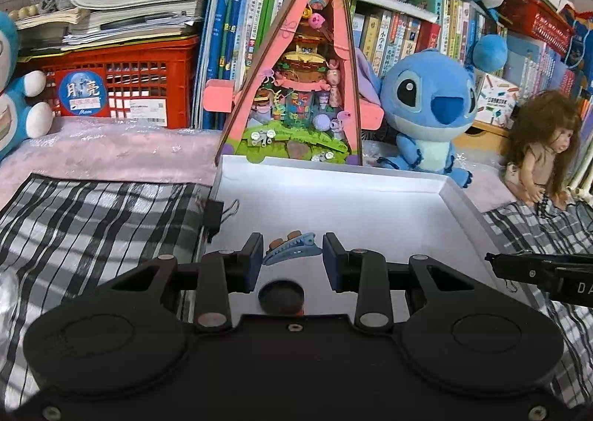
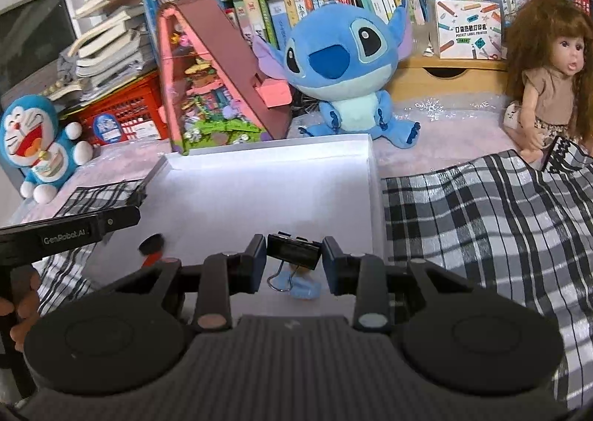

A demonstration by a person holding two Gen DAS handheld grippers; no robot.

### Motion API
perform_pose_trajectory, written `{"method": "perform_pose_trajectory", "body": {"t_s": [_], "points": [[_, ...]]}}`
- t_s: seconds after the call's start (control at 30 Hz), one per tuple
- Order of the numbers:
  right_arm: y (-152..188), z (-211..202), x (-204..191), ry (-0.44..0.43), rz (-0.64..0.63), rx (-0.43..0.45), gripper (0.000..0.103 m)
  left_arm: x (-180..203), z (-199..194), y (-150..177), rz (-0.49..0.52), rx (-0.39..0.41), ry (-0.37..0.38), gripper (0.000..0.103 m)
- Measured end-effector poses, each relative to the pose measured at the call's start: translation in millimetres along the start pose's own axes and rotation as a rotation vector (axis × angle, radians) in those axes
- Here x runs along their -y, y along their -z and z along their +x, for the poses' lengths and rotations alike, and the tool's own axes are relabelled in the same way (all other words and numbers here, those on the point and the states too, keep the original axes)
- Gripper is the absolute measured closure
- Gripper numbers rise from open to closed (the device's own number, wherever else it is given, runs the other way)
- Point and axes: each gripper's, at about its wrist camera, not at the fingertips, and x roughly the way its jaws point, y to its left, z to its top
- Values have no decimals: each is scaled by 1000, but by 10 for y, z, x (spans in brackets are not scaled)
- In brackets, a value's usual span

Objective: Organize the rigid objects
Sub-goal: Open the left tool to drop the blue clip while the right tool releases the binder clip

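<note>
A white shallow box (image 1: 333,171) lies on the bed. In the left wrist view a blue hair clip (image 1: 291,249) lies on the box floor between the fingers of my left gripper (image 1: 292,254), which is open and not touching it. A black round stamp with a red part (image 1: 281,297) lies just below it. A black binder clip (image 1: 215,215) sits at the box's left edge. In the right wrist view my right gripper (image 2: 294,253) is shut on a black binder clip (image 2: 294,250) above the box (image 2: 267,156), with the hair clip (image 2: 305,287) under it.
A checked black-and-white cloth (image 1: 92,221) lies on both sides of the box (image 2: 481,206). Behind the box stand a pink toy house (image 1: 296,80), a blue plush (image 1: 430,106), a doll (image 2: 548,65), a Doraemon plush (image 2: 33,146), a red crate (image 1: 122,83) and books.
</note>
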Motion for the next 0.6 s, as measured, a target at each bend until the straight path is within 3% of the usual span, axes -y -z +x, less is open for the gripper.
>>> {"method": "perform_pose_trajectory", "body": {"t_s": [0.27, 0.6], "points": [[-127, 437, -30, 51, 11, -48, 65, 44, 377, -12, 8, -36, -49, 70], [-154, 695, -62, 85, 6, -86, 65, 38, 508, 44, 42, -58, -79, 70]]}}
